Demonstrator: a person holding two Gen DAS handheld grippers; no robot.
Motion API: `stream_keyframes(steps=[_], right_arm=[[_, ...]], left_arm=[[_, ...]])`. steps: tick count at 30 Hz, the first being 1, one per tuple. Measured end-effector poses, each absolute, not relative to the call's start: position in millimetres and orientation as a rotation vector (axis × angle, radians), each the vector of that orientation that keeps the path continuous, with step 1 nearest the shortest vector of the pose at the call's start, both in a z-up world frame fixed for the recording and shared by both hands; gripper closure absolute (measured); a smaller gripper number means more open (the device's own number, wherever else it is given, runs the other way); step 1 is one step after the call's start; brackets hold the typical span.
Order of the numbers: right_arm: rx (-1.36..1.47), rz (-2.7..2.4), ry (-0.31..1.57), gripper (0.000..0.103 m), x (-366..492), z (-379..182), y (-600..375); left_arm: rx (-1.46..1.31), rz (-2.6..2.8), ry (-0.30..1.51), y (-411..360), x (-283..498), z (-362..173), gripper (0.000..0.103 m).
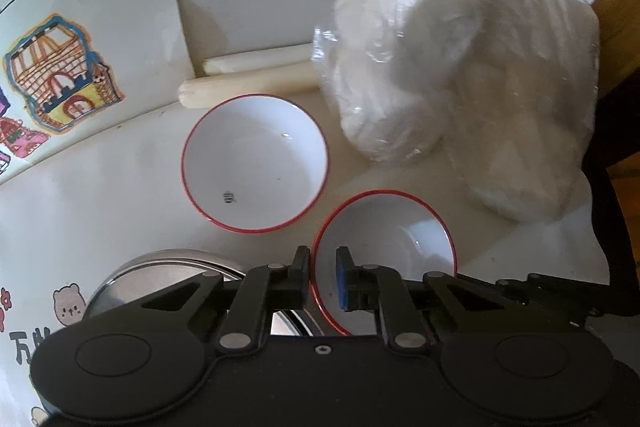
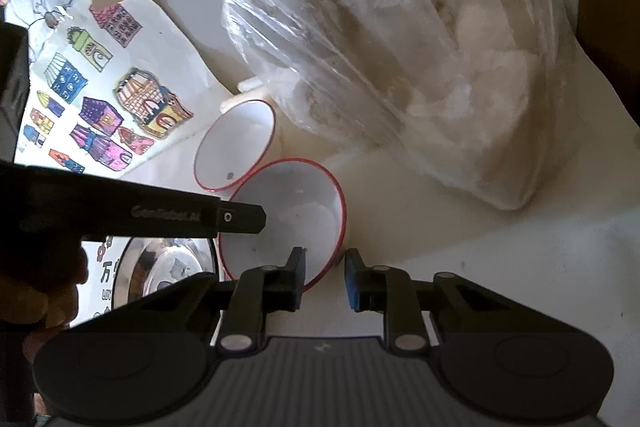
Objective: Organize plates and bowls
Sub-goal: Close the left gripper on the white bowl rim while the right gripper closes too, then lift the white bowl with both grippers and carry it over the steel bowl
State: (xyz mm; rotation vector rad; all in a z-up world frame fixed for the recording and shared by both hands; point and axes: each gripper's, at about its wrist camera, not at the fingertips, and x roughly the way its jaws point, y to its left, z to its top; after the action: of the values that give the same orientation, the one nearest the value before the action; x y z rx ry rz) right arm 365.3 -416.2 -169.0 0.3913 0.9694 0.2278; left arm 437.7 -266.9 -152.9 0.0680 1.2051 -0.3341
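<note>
Both tongs, left [image 1: 323, 281] and right [image 2: 323, 279], are closed on opposite rims of the near bowl [image 1: 384, 251] on the surface [image 1: 100, 211], seemingly for a steadier lift toward the second bowl [image 1: 256, 163] just beside it.

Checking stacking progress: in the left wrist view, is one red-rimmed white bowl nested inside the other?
No, the two red-rimmed white bowls sit side by side on the white table, rims apart.
</note>
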Motion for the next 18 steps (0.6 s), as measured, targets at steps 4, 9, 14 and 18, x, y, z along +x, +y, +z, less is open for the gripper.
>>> stream_keyframes(steps=[4, 9, 14, 18], right_arm=[[0.406, 0.211, 0.968, 0.083, 360.6, -170.1, -423.3], [0.411, 0.195, 0.959, 0.089, 353.0, -167.5, -430.2], [0.404, 0.194, 0.937, 0.09, 341.2, -158.7, -432.0], [0.398, 0.193, 0.918, 0.09, 328.4, -150.5, -432.1]], left_arm=[[0.065, -0.346, 1.209, -269.5, 431.9, -152.2, 0.092], [0.062, -0.359, 1.204, -269.8, 419.3, -148.4, 0.093], [0.032, -0.362, 1.182, -268.8, 406.3, -140.5, 0.093], [0.016, -0.372, 1.157, -268.3, 395.5, -129.2, 0.093]])
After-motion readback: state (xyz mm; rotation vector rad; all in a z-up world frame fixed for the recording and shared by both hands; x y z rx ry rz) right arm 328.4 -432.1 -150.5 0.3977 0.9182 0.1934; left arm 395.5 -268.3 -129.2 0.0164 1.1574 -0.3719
